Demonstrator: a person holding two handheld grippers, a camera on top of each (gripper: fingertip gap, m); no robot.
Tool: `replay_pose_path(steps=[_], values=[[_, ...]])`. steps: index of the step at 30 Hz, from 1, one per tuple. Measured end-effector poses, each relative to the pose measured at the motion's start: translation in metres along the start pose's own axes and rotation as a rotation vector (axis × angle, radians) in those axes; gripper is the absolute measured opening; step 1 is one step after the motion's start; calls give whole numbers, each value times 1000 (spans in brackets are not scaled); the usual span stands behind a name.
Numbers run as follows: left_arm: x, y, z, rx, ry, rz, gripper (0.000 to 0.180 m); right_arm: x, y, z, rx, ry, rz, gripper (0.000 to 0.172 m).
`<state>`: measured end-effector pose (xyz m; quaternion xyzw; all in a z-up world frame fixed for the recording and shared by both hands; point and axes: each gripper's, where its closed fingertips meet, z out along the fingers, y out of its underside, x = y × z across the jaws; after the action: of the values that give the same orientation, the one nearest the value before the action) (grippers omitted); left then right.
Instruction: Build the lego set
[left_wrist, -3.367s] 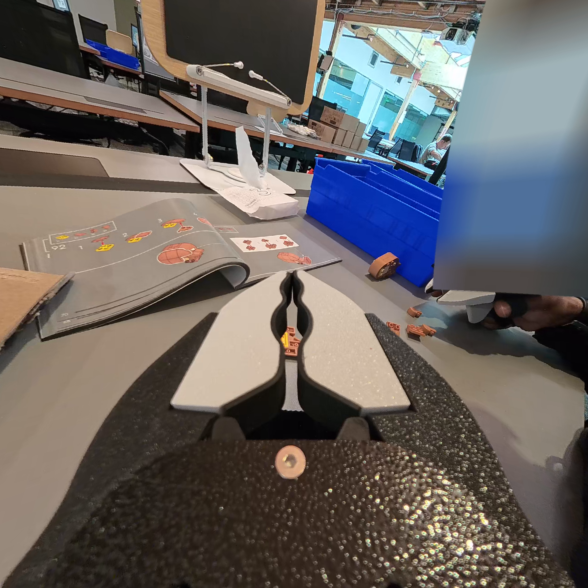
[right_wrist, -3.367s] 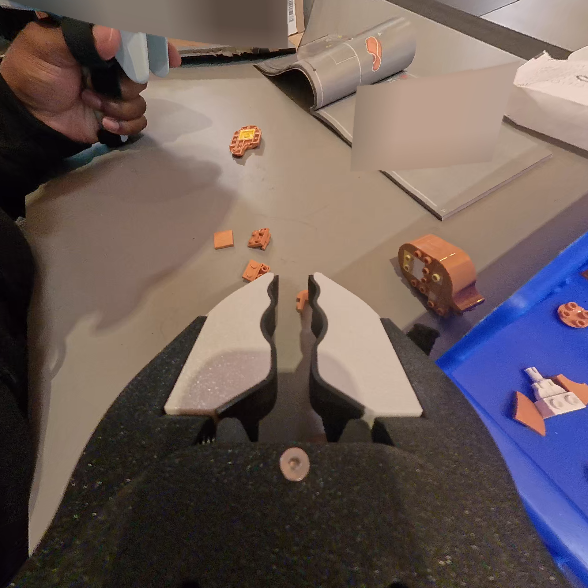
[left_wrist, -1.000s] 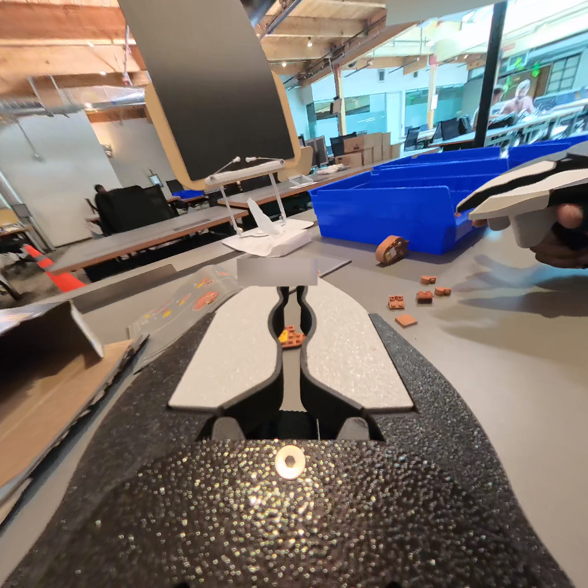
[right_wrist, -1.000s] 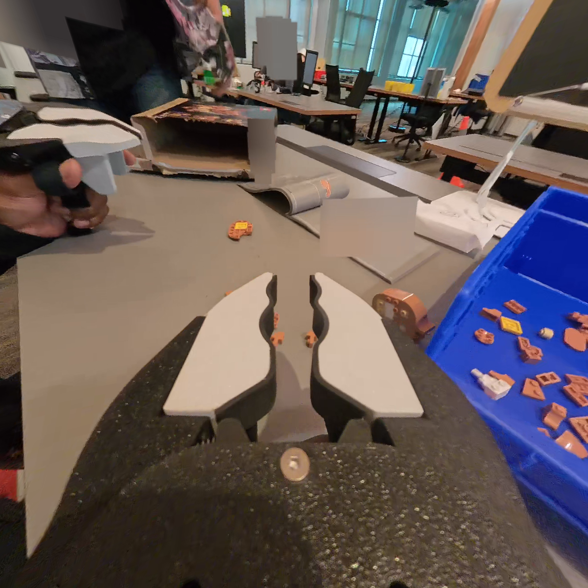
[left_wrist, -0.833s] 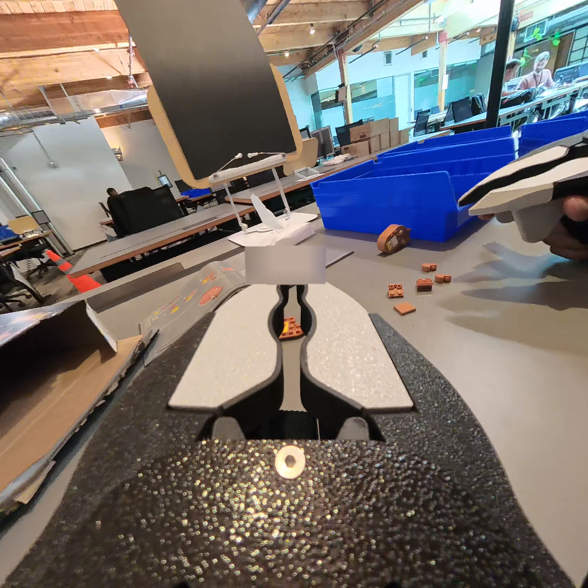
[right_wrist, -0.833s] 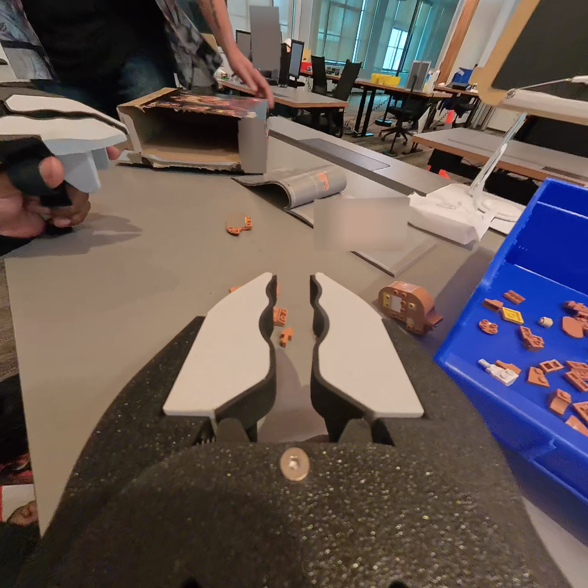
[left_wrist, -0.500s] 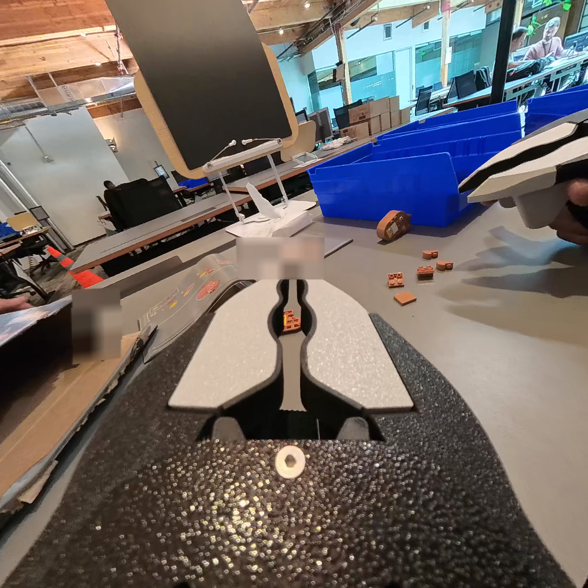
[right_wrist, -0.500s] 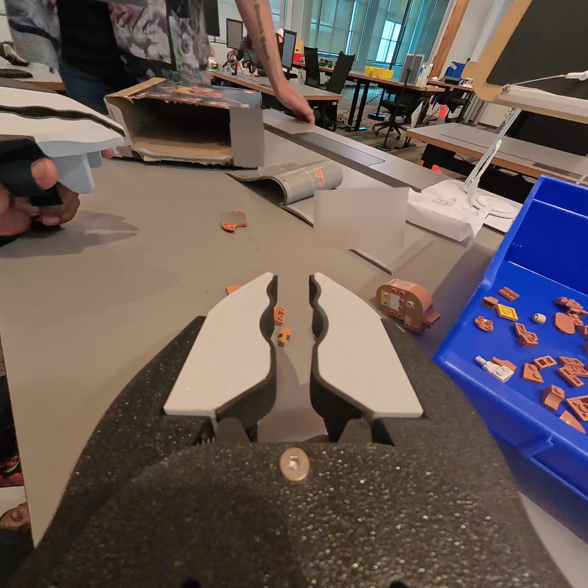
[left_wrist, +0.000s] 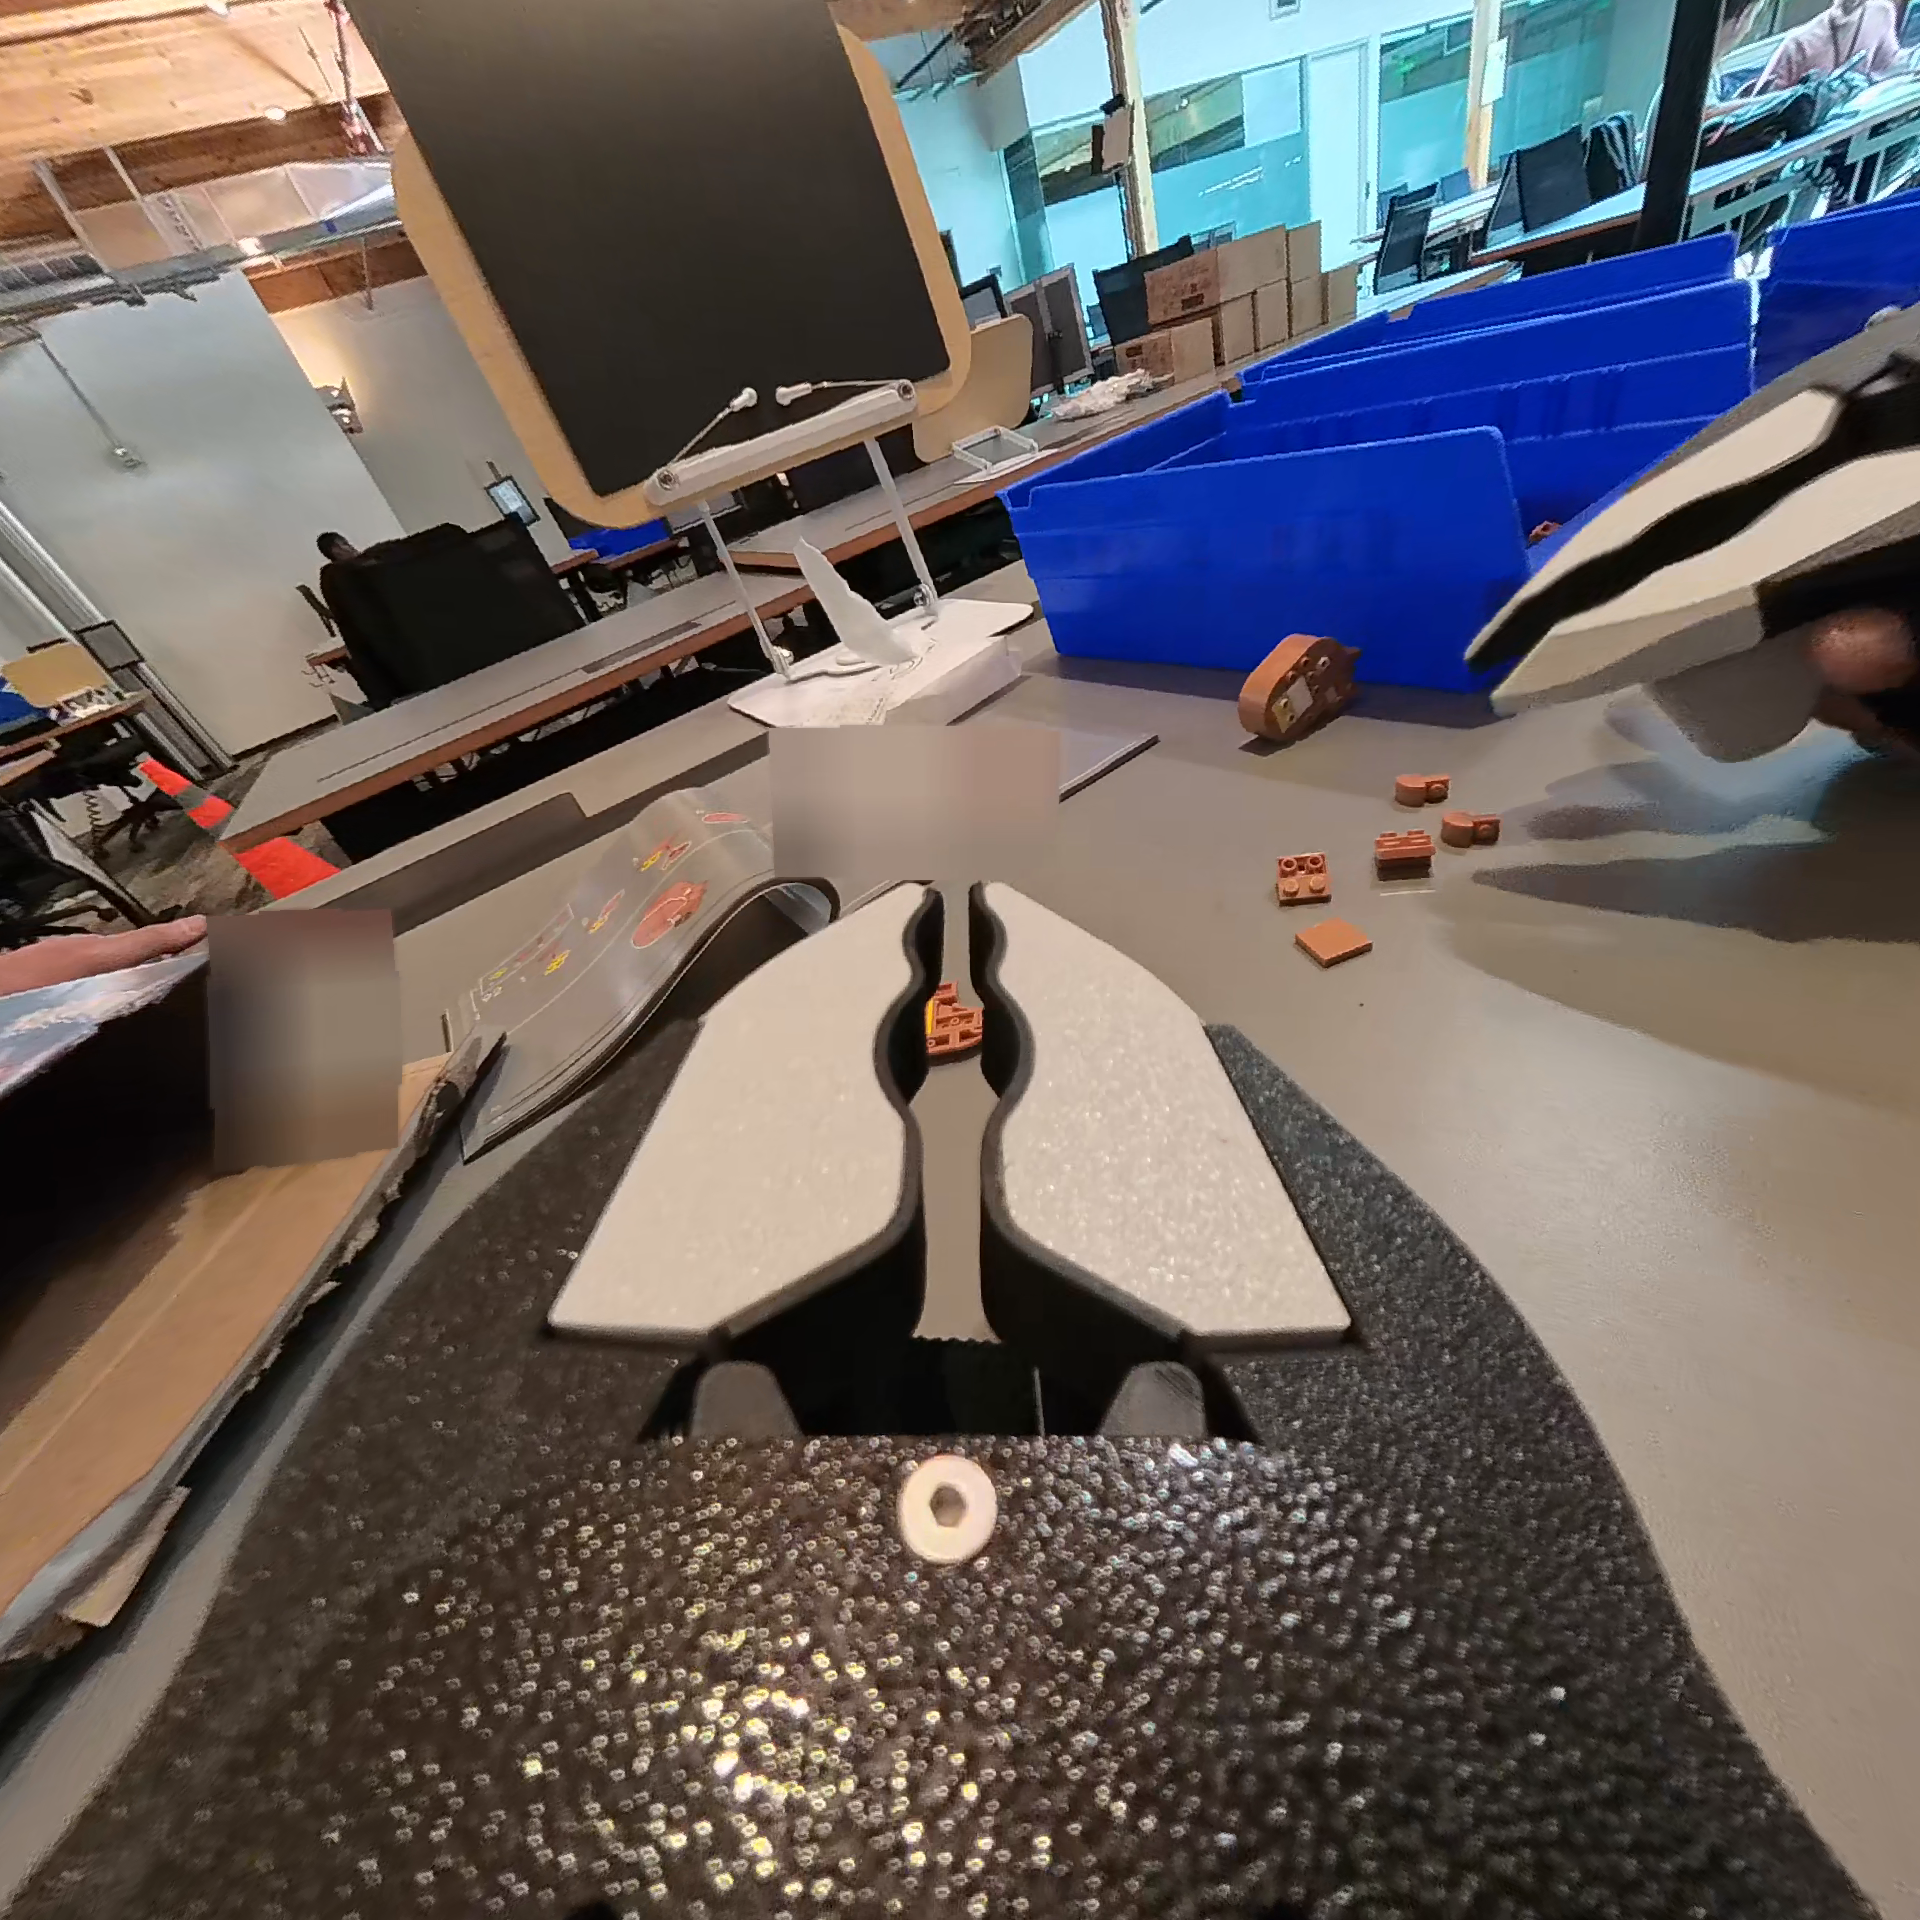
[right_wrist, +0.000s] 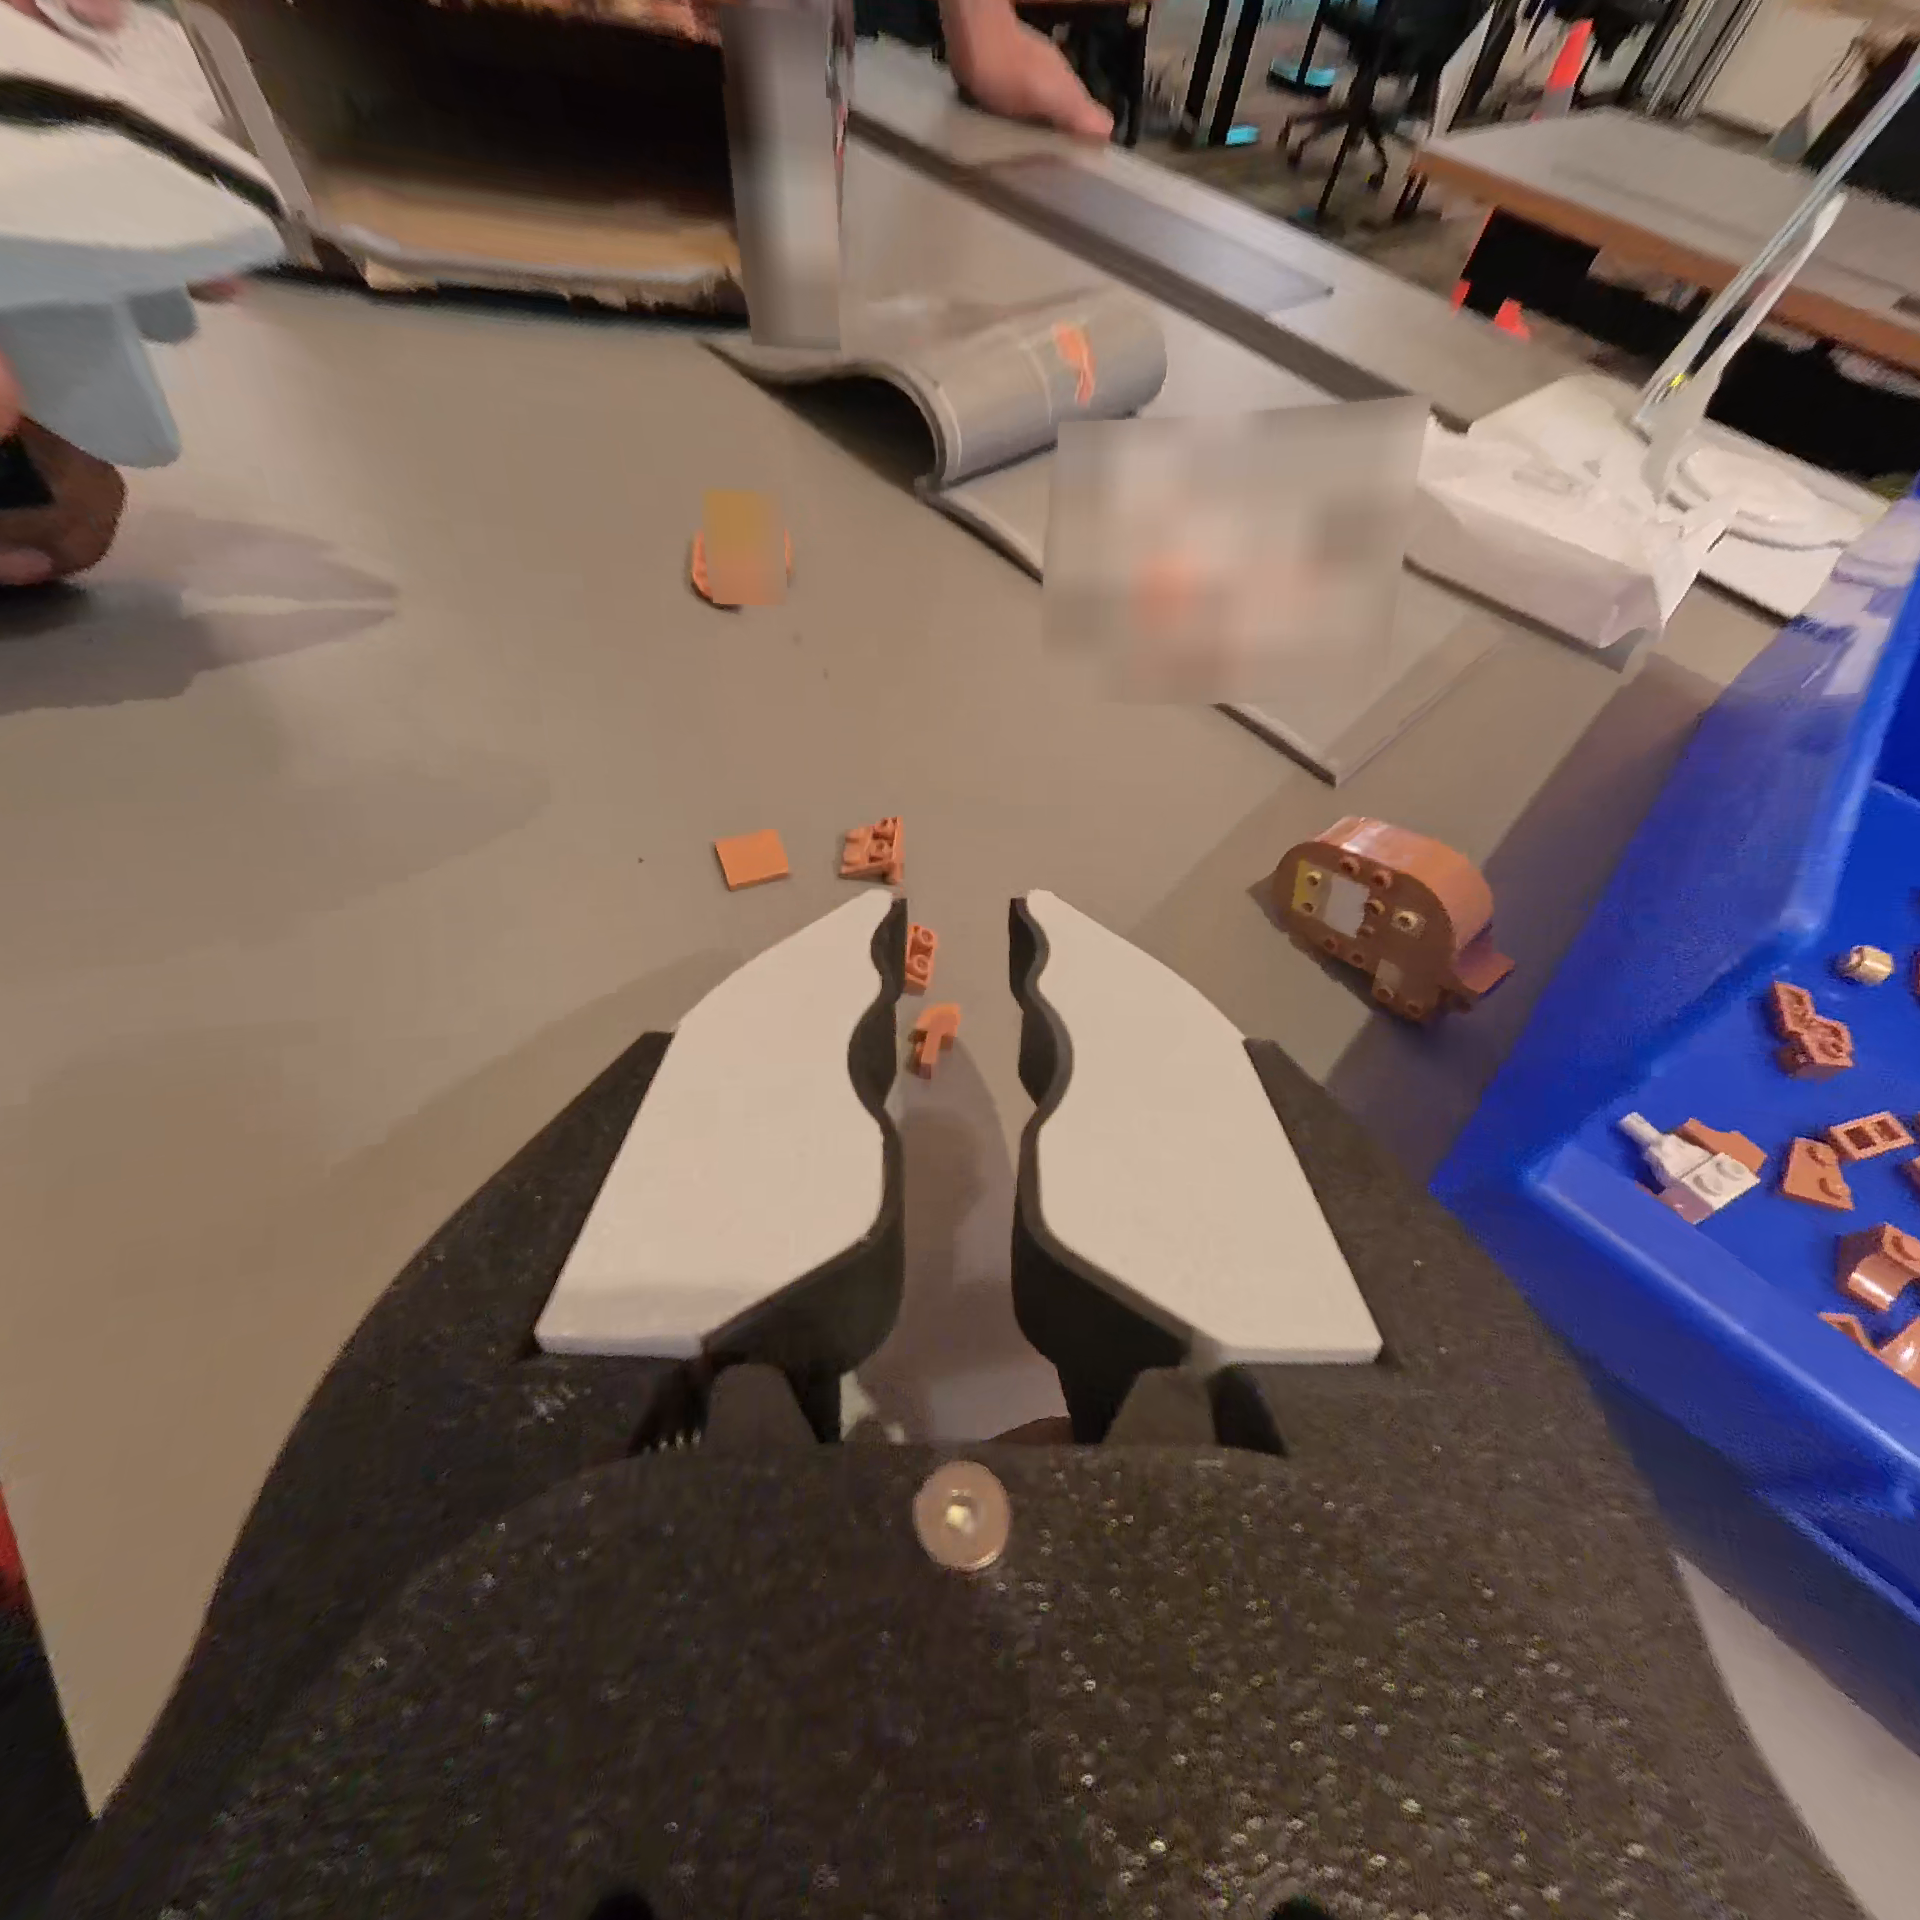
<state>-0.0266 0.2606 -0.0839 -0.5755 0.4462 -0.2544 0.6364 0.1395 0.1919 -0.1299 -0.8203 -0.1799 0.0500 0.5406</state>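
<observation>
My left gripper (left_wrist: 956, 894) hovers above the grey table (left_wrist: 1558, 1195), its fingers nearly together with nothing between the pads. A flat brown-and-yellow piece (left_wrist: 954, 1023) lies on the table beyond and shows through the slit. The right wrist view shows that piece (right_wrist: 740, 551) alone on the table, far from the left gripper (right_wrist: 249, 208). My right gripper (right_wrist: 954, 904) is open and empty, low over two small orange pieces (right_wrist: 920, 956) (right_wrist: 932, 1034) that lie on the table between its fingers, untouched. It also shows in the left wrist view (left_wrist: 1496, 665).
An orange tile (right_wrist: 751, 858) and a studded piece (right_wrist: 873, 850) lie just ahead. A rounded brown assembly (right_wrist: 1371, 914) stands beside the blue bin (right_wrist: 1714, 935) of loose pieces. Behind are an open booklet (right_wrist: 1018, 384), a torn cardboard box (right_wrist: 499, 187), a white stand (right_wrist: 1558, 499) and a person's hand (right_wrist: 1023, 73). The tips of one gripper are about 20 centimeters away from the tips of the other. The right tips stand about 7 centimeters off the orange tile (right_wrist: 751, 858). Seen from the left wrist view (left_wrist: 1344, 941) as well.
My right gripper has tipped down toward the table, bringing the small orange pieces between its fingers. The left gripper drifted slightly. Neither jaw opened or closed, and nothing was picked up.
</observation>
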Motion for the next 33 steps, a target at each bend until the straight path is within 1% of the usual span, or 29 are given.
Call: replay_pose_path(steps=[6,15,25,33], values=[[-1,1,1,-6,2,-12,4,-2,-2,17,-37,-4,-30,18],[-2,-1,-1,8,5,-27,4,-1,6,19,-95,5,-9,18],[-2,-1,-1,13,7,-28,4,-14,20,28,-211,-34,-103,18],[-2,-1,-1,13,8,-26,4,-14,28,33,-278,-35,-119,17]])
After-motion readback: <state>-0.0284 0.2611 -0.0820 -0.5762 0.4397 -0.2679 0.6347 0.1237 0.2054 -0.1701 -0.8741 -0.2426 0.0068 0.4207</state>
